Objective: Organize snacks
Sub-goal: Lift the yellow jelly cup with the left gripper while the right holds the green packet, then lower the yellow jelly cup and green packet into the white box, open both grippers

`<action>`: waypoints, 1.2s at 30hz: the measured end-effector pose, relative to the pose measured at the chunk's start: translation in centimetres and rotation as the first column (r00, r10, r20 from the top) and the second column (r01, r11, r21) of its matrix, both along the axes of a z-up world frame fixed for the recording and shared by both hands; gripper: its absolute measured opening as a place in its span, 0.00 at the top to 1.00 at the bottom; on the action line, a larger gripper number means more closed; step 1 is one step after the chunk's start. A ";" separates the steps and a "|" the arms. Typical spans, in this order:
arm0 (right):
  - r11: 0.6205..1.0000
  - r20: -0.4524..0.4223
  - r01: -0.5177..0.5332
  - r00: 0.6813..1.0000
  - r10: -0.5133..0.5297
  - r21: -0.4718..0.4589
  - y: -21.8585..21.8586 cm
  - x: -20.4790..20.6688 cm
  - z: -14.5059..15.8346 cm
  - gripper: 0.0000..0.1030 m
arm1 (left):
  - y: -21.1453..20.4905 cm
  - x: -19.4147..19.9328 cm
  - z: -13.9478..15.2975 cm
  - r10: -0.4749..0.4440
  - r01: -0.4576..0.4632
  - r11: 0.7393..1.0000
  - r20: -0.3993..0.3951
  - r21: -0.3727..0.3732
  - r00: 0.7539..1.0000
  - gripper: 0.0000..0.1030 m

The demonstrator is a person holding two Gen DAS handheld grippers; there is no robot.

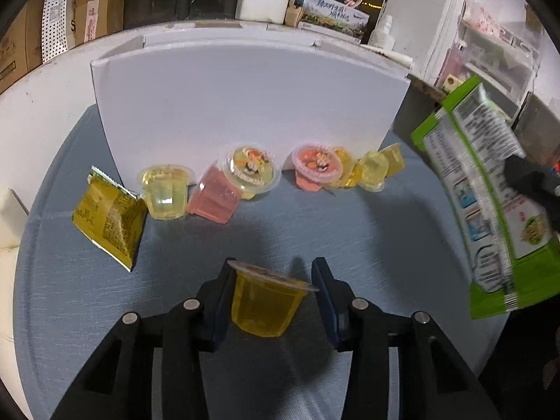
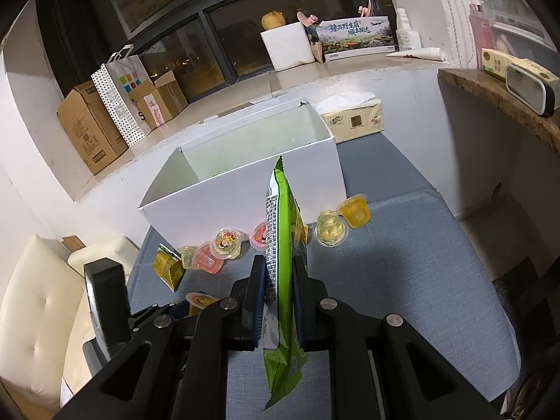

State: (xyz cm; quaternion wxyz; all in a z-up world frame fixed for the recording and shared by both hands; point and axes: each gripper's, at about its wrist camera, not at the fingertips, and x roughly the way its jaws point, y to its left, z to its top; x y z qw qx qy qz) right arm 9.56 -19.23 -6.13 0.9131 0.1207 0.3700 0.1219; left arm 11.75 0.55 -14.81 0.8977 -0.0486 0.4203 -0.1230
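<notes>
A white open box (image 2: pixel 245 189) stands at the back of the blue-grey table; its front wall fills the left wrist view (image 1: pixel 245 105). Several jelly cups, yellow (image 1: pixel 164 192) and pink (image 1: pixel 213 197), and a yellow packet (image 1: pixel 110 220) lie along its front. My left gripper (image 1: pixel 273 276) is open around a yellow jelly cup (image 1: pixel 264 306); the left pad touches it, the right pad stands apart. My right gripper (image 2: pixel 278 273) is shut on a green snack bag (image 2: pixel 283 262), held upright above the table in front of the box; the bag also shows in the left wrist view (image 1: pixel 490 192).
A tissue pack (image 2: pixel 353 119) lies right of the box. Behind runs a ledge with cardboard boxes (image 2: pixel 91 129), a dotted paper bag (image 2: pixel 119 94) and a white foam box (image 2: pixel 287 45). A stone counter (image 2: pixel 497 94) stands at right, a cream sofa (image 2: pixel 31 315) at left.
</notes>
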 end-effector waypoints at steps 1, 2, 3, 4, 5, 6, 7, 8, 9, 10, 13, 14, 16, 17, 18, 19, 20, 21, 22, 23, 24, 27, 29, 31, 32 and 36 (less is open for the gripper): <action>1.000 0.001 -0.001 1.000 0.001 0.000 0.0 0.0 0.0 0.86 | 0.1 -0.3 0.6 0.000 0.000 1.000 0.014 -0.002 1.000 0.54; 1.000 0.002 0.000 1.000 0.000 0.001 0.0 0.1 0.1 0.86 | 0.2 -0.4 1.1 -0.002 0.002 1.000 0.026 -0.006 1.000 0.54; 1.000 0.002 -0.002 1.000 0.002 0.002 0.0 0.2 0.1 0.86 | 0.2 -0.6 1.8 -0.004 0.005 1.000 0.041 -0.008 0.999 0.54; 1.000 0.003 -0.006 1.000 0.006 0.006 0.0 0.4 0.2 0.86 | 0.3 -0.8 2.6 -0.003 0.003 1.000 0.060 -0.010 0.998 0.54; 1.000 0.011 -0.007 1.000 0.007 0.010 0.0 0.6 0.6 0.86 | 0.5 -0.9 3.5 -0.001 0.002 1.000 0.081 -0.012 0.997 0.54; 1.000 0.020 -0.011 1.000 0.011 0.011 0.0 0.8 0.9 0.86 | 0.6 -0.9 4.6 0.000 0.002 1.000 0.106 -0.015 0.994 0.54; 1.000 0.035 -0.019 0.999 0.018 0.011 0.2 1.1 1.4 0.86 | 0.9 -0.8 5.8 0.004 -0.001 1.000 0.131 -0.019 0.991 0.54; 0.999 0.067 -0.031 0.997 0.031 0.010 0.4 1.6 2.4 0.86 | 1.2 -0.5 7.1 0.008 -0.004 1.000 0.157 -0.024 0.988 0.54; 0.999 0.094 -0.048 0.994 0.046 0.019 0.5 2.0 3.1 0.86 | 1.6 0.0 8.6 0.015 -0.010 1.000 0.185 -0.027 0.983 0.54; 0.995 0.141 -0.082 0.987 0.074 0.052 0.6 2.7 4.2 0.86 | 2.1 0.6 10.1 0.026 -0.022 0.999 0.213 -0.025 0.977 0.54; 0.989 0.220 -0.130 0.969 0.110 0.076 1.1 5.0 6.9 0.86 | 3.4 3.0 13.1 0.052 -0.046 0.999 0.265 -0.028 0.963 0.54; 0.985 0.228 -0.145 0.966 0.122 0.089 1.3 6.1 7.6 0.86 | 4.0 4.1 14.0 0.062 -0.055 0.998 0.271 -0.034 0.961 0.54; 0.978 0.235 -0.175 0.961 0.145 0.115 1.6 8.9 8.7 0.86 | 4.6 6.7 15.1 0.073 -0.064 0.997 0.278 -0.041 0.958 0.54; 0.975 0.236 -0.188 0.959 0.157 0.118 1.8 10.4 8.9 0.86 | 4.7 7.8 15.3 0.072 -0.064 0.997 0.272 -0.039 0.960 0.54; 0.974 0.238 -0.195 0.957 0.164 0.114 2.0 11.5 9.0 0.86 | 4.7 9.1 15.5 0.076 -0.072 0.997 0.272 -0.026 0.959 0.54; 0.973 0.234 -0.203 0.957 0.173 0.111 2.2 12.9 9.0 0.86 | 4.7 9.7 15.5 0.077 -0.076 0.997 0.274 -0.013 0.959 0.54; 0.973 0.225 -0.203 0.959 0.175 0.108 2.4 13.6 8.9 0.86 | 4.4 10.7 15.3 0.073 -0.075 0.997 0.271 -0.003 0.960 0.54; 0.974 0.204 -0.200 0.963 0.175 0.108 2.6 14.8 8.7 0.86 | 4.2 11.7 14.9 0.070 -0.074 0.997 0.258 0.005 0.964 0.54; 0.976 0.178 -0.189 0.970 0.168 0.107 2.5 15.8 8.2 0.86 | 3.9 12.5 14.4 0.076 -0.082 0.997 0.250 0.013 0.965 0.53; 0.980 0.154 -0.173 0.976 0.156 0.103 2.5 16.7 7.8 0.86 | 3.7 13.0 14.0 0.081 -0.090 0.996 0.249 0.025 0.965 0.53; 0.980 0.124 -0.166 0.981 0.152 0.112 2.2 17.7 7.1 0.86 | 3.5 13.4 13.3 0.088 -0.101 0.994 0.249 0.041 0.965 0.53; 0.980 0.085 -0.153 0.986 0.143 0.126 1.7 19.8 5.7 0.82 | 3.7 14.5 11.4 0.118 -0.131 0.990 0.201 0.053 0.972 0.18; 0.981 0.044 -0.144 0.989 0.139 0.131 1.3 20.6 5.0 0.33 | 4.0 14.4 10.6 0.128 -0.142 0.989 0.210 0.050 0.969 0.00; 0.978 0.037 -0.113 0.993 0.109 0.174 0.3 20.6 4.4 0.00 | 4.3 14.0 10.2 0.137 -0.148 0.988 0.203 0.042 0.969 0.00; 0.979 0.043 -0.109 0.994 0.103 0.174 0.0 20.6 4.5 0.00 | 4.6 13.9 10.1 0.138 -0.148 0.988 0.199 0.033 0.970 0.00; 0.984 0.033 -0.105 0.994 0.101 0.147 -0.6 20.3 4.8 0.00 | 5.0 13.2 10.4 0.147 -0.156 0.987 0.204 0.028 0.968 0.00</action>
